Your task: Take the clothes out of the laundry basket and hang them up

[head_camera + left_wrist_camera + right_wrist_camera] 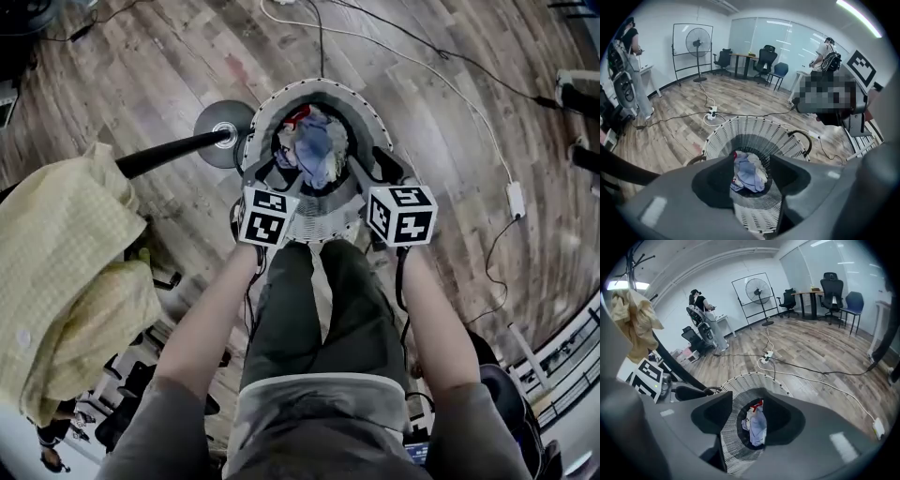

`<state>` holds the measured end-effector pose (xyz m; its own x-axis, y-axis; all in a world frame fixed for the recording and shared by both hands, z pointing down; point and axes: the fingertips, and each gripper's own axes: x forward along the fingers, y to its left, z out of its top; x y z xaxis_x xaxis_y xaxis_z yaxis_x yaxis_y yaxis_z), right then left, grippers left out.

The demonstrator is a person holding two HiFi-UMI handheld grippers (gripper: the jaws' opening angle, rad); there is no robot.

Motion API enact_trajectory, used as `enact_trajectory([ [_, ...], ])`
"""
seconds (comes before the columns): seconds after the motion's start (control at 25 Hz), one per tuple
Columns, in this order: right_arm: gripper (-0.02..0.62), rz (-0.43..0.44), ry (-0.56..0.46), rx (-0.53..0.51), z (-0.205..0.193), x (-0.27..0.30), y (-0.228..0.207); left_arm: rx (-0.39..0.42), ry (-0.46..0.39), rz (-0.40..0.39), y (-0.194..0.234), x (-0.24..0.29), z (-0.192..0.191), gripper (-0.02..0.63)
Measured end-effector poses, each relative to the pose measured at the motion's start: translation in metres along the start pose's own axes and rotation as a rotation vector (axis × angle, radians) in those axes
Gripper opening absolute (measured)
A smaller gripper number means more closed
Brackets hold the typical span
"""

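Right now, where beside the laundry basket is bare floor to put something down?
Bare floor lies right of the basket, up to the white cable, and at the upper left beyond the round base. Crowded: that base, its pole and the yellow garment, left of the basket.

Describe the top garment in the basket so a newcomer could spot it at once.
On the wood floor, ahead of the person's legs, stands a round white laundry basket beside a dark stand base. In its heap, the light blue garment lies uppermost in the middle: the only blue piece, with a red scrap beside it.
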<state>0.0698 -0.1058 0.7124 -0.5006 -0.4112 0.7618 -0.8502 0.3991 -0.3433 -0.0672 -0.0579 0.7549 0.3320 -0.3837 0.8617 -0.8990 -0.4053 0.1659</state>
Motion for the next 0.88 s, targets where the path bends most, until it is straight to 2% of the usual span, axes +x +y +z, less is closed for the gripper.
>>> enact_trajectory([
  [0.24,0.232,0.043,0.08,-0.07,-0.044,0.055,-0.001,-0.08,0.042,0.003,0.007,0.051,-0.043,0.239],
  [0.44,0.218,0.069,0.126,-0.103,-0.078,0.101,-0.004,-0.14,0.073,-0.001,0.01,0.09,-0.064,0.239],
  [0.68,0.207,0.066,0.129,0.023,-0.102,0.158,-0.024,-0.204,0.114,0.03,0.018,0.145,-0.098,0.239],
  [0.8,0.202,0.04,0.131,0.014,-0.113,0.189,-0.04,-0.215,0.138,0.025,0.015,0.176,-0.115,0.239],
  [0.88,0.204,0.031,0.146,-0.032,-0.122,0.211,-0.047,-0.233,0.16,0.019,0.013,0.197,-0.126,0.239],
])
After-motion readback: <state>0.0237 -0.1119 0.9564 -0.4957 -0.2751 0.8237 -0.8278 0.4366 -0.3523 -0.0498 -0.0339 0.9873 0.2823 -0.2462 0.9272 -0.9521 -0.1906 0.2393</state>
